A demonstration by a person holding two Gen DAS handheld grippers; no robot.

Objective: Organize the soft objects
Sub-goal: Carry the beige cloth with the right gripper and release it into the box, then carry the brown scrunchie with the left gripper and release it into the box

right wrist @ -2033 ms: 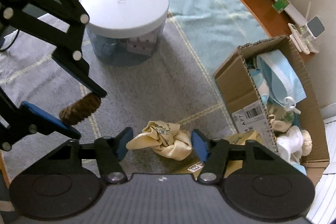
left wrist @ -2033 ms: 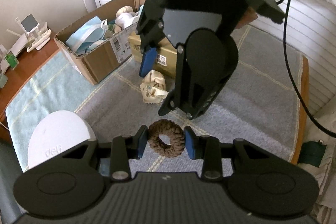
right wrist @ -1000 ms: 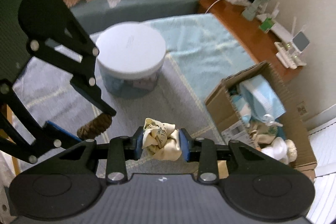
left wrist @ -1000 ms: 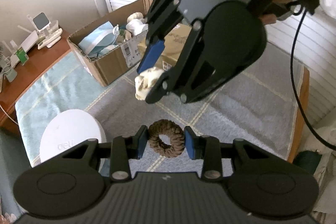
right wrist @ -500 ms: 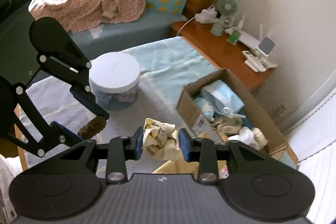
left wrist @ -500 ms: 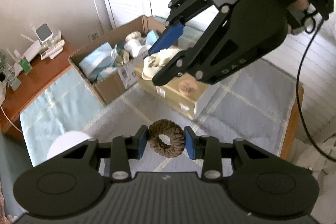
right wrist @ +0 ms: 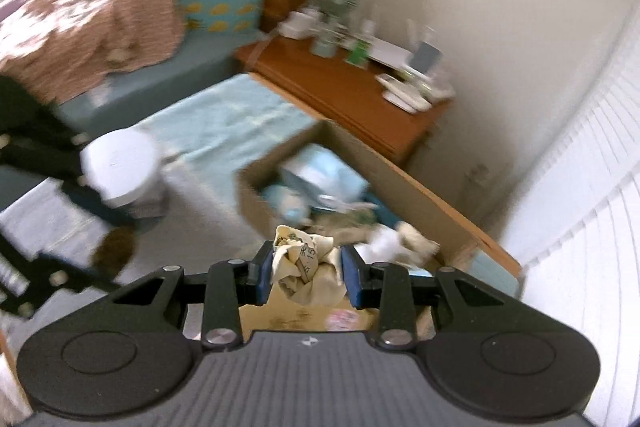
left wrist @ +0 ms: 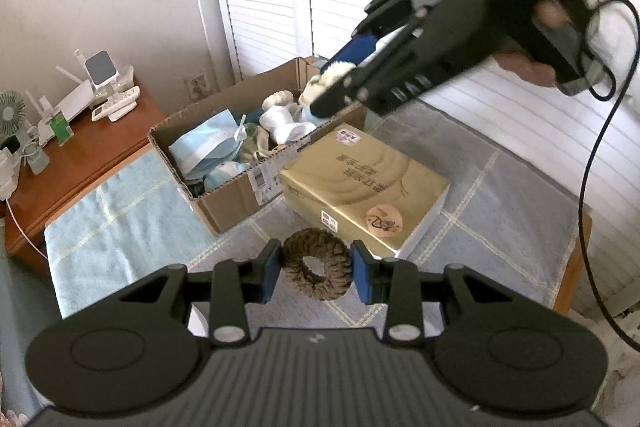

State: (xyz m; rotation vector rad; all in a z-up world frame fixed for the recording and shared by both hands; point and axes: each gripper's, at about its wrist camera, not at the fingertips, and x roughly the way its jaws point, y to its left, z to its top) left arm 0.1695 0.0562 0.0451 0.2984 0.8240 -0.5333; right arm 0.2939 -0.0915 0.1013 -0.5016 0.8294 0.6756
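Note:
My left gripper [left wrist: 317, 269] is shut on a brown knitted scrunchie [left wrist: 318, 268] and holds it in the air above the grey towel. My right gripper [right wrist: 307, 269] is shut on a crumpled cream cloth [right wrist: 302, 259]; in the left wrist view it [left wrist: 334, 89] hangs over the far right end of the open cardboard box [left wrist: 224, 203]. The box [right wrist: 420, 195] holds blue face masks [left wrist: 202, 147], white socks [left wrist: 286, 125] and other soft items. The right wrist view is blurred by motion.
A gold rectangular box [left wrist: 366, 183] lies beside the cardboard box on the grey towel [left wrist: 500, 227]. A white-lidded round tub [right wrist: 120, 167] stands to the left. A wooden side table [left wrist: 80, 155] holds a fan and small devices. A bed with a patterned quilt [right wrist: 80, 23] lies beyond.
Both grippers have risen. My right gripper closed on the cream cloth, lifted it off the towel and carried it over the cardboard box. My left gripper kept its hold on the scrunchie.

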